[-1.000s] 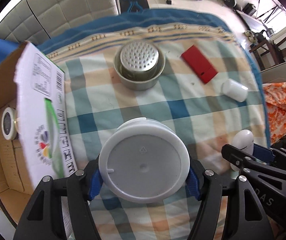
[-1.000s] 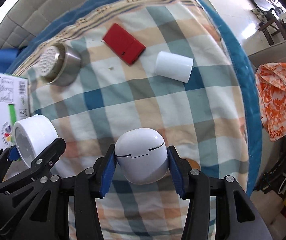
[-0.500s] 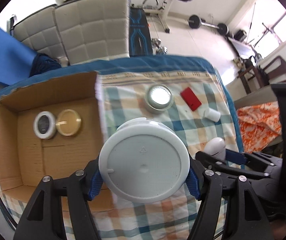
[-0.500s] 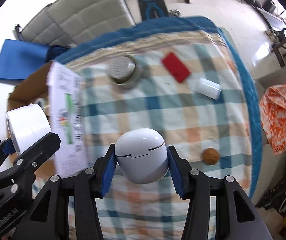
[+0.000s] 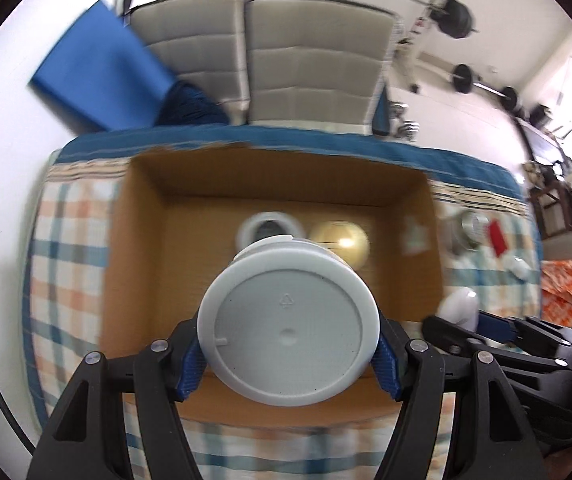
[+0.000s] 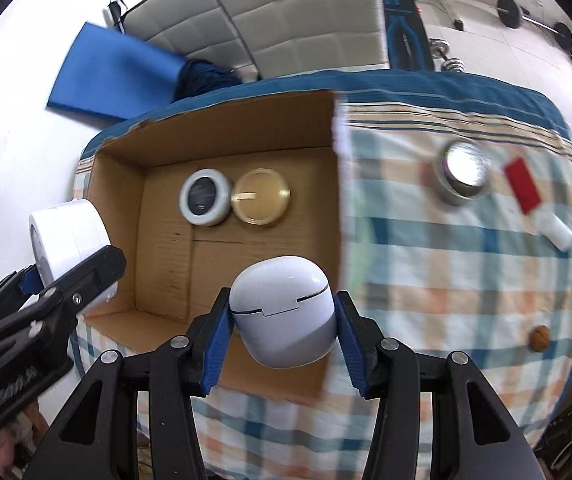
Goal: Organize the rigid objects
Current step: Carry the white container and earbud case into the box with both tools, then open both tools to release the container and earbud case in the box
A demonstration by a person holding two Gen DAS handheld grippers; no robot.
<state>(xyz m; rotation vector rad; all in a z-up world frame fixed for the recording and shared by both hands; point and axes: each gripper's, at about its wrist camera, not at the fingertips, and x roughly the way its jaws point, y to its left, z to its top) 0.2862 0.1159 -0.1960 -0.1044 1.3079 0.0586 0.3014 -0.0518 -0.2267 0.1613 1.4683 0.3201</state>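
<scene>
Left gripper (image 5: 288,356) clamps a white round jar (image 5: 288,330) above the open cardboard box (image 6: 165,276); right gripper (image 6: 283,340) clamps a white earbud case (image 6: 281,316) over the box's near-right corner — both held clear of the checked cloth (image 6: 466,280).

The left gripper (image 5: 288,354) is raised, its blue-padded fingers (image 5: 190,364) clamped on a round white plastic container (image 5: 288,330). Just to its right, the right gripper (image 6: 281,330) grips a white rounded plastic case (image 6: 281,316) between both pads.
</scene>
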